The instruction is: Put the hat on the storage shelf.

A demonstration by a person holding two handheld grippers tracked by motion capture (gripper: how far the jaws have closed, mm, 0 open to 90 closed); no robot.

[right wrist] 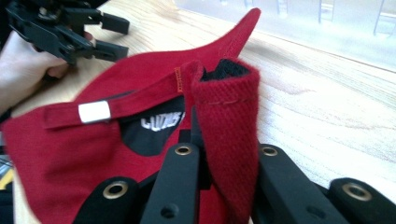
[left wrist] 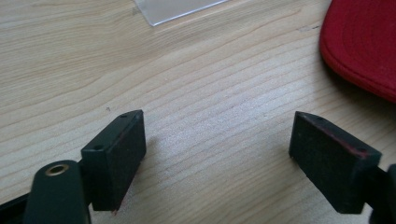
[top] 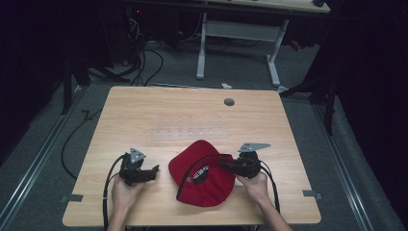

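Cap (top: 204, 173) on the table's (top: 144, 110) near half, between left gripper (top: 153, 172) and right gripper (top: 225, 164).

Inside the red cap (right wrist: 84, 154), just beyond your right gripper (right wrist: 219, 154), the black lining (right wrist: 149, 133) carries white lettering (right wrist: 161, 122). The strap hides part of it and it blurs, so you can't read a word. In the high view the same lining shows white marks (top: 198, 173), too small to read. The white tab (right wrist: 95, 112) on the strap (right wrist: 116, 105) is blank.
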